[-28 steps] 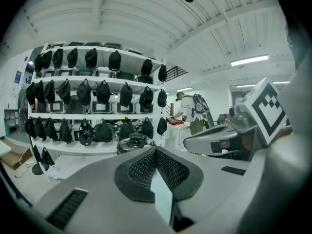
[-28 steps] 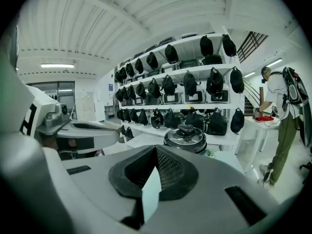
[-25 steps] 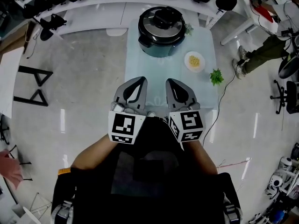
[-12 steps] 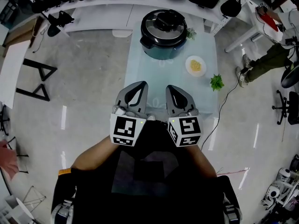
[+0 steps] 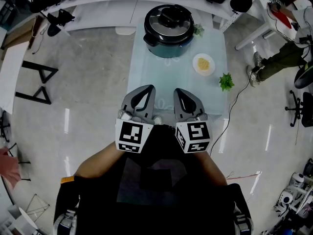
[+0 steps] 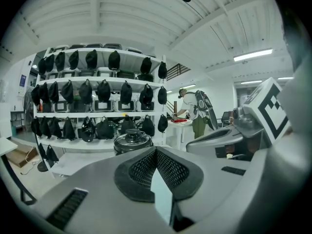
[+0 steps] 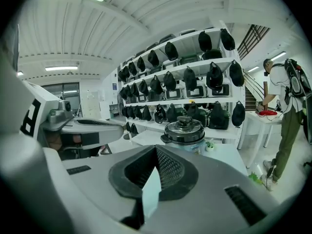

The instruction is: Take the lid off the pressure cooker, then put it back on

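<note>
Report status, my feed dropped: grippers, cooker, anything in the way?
Left gripper, right gripper both shut, empty. Pressure cooker ahead, lid on, untouched. Dish and plant sit right of the path; nothing blocking.

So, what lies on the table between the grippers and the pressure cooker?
Only bare table, in the head view; the plate and plant sit off to one side.

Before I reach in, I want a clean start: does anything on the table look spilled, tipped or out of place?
Nothing stands out. The pressure cooker stands upright at the far end of the table, its lid seated; the plate holds its food, and the green sprig sits by the right edge.
</note>
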Demonstrator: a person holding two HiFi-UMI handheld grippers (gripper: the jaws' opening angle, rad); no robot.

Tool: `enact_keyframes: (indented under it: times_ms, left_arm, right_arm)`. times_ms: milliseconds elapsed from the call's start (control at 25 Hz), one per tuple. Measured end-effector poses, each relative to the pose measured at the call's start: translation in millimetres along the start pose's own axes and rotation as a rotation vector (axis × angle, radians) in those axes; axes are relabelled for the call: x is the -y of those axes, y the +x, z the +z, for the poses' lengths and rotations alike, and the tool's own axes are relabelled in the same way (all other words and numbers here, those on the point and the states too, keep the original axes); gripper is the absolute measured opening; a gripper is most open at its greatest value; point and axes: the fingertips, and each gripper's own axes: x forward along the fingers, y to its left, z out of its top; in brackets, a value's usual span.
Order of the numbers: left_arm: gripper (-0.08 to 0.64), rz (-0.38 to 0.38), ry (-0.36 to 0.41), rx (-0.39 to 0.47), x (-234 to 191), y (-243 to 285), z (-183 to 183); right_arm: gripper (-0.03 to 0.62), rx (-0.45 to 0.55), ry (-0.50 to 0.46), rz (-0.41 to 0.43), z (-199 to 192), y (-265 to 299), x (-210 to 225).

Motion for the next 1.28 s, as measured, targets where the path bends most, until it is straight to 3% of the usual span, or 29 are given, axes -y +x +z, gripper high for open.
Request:
enact_keyframes:
  times_ms: [1280]
  left_arm:
    - [0.005,-0.011,0.018,0.020,-1.8,-6.1,4.1]
  right_arm:
    - [0.015,0.017,-0.037,0.005,3.1,-4.6,-11.8]
